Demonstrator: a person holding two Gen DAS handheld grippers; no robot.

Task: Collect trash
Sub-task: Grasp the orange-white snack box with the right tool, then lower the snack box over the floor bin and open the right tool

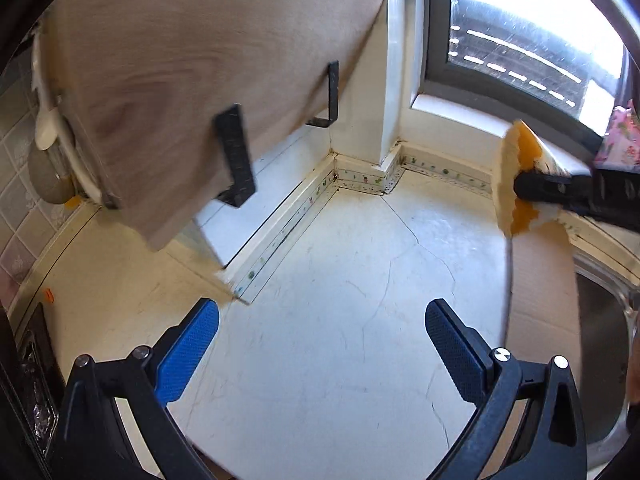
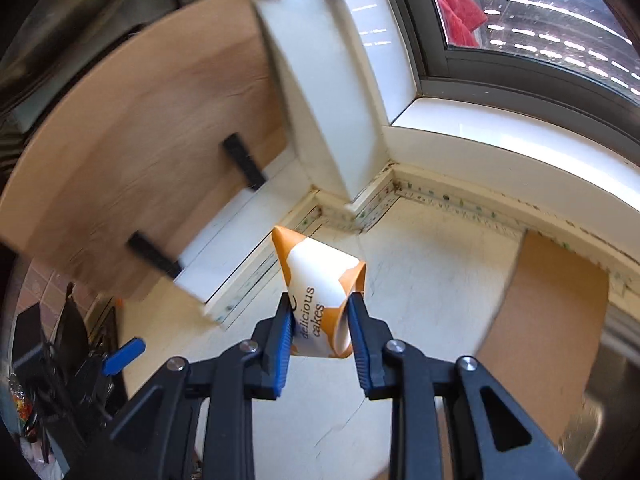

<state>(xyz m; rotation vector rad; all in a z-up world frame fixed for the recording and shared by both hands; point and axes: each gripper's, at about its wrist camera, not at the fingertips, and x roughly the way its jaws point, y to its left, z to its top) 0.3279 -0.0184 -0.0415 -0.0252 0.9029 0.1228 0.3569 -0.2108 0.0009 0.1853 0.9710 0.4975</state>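
My right gripper (image 2: 320, 304) is shut on an orange and white cake wrapper (image 2: 320, 280) printed "delicious cakes", held above the white counter (image 2: 420, 280). The same wrapper (image 1: 516, 176) shows at the right of the left wrist view, pinched by the right gripper's black fingers (image 1: 560, 190). My left gripper (image 1: 322, 316) is open and empty, low over the white counter (image 1: 340, 300). A blue pad of the left gripper (image 2: 124, 350) shows at the lower left of the right wrist view.
A wooden wall cabinet (image 1: 180, 80) with black handles (image 1: 236, 156) hangs over the counter's left. A brown cardboard sheet (image 2: 544, 320) lies on the counter beside a steel sink (image 2: 612, 380). A window (image 1: 520, 40) is behind. A stove edge (image 1: 28, 360) is at the left.
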